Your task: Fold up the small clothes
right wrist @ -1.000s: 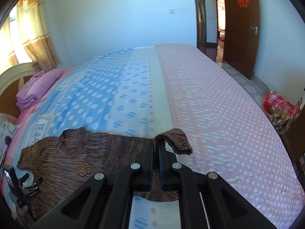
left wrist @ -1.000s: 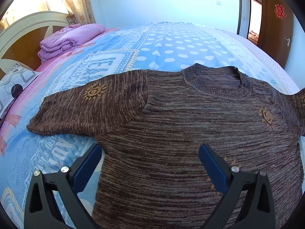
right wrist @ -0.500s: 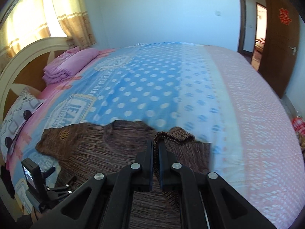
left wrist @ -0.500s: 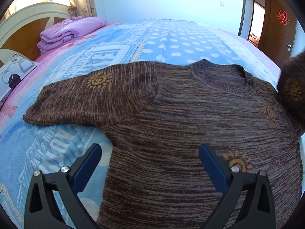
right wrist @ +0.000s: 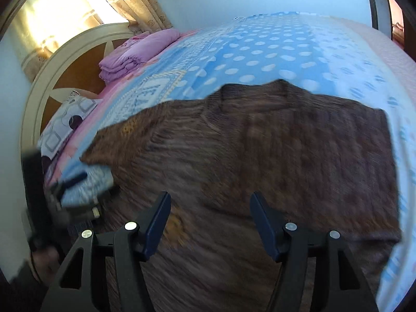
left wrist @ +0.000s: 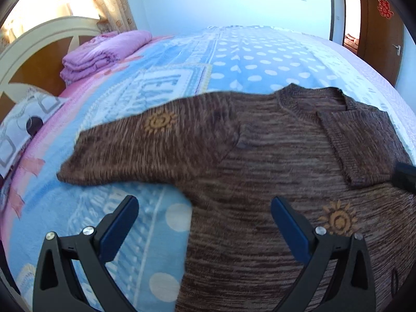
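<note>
Sweater (left wrist: 273, 161): flat on the bed (left wrist: 247, 59), one sleeve (left wrist: 361, 143) folded across its chest.
Left gripper (left wrist: 205, 223): jaws wide, empty, over the sweater's edge.
Right gripper (right wrist: 210, 223): jaws opening, nothing between them.

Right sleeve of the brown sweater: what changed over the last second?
The right tongs carried the brown knit sweater's right sleeve inward and laid it folded across the chest; their jaws are opening, nothing between them. Unchanged: left tongs open over the hem, left sleeve spread flat on the blue dotted bedspread, folded purple blanket by the headboard.
</note>
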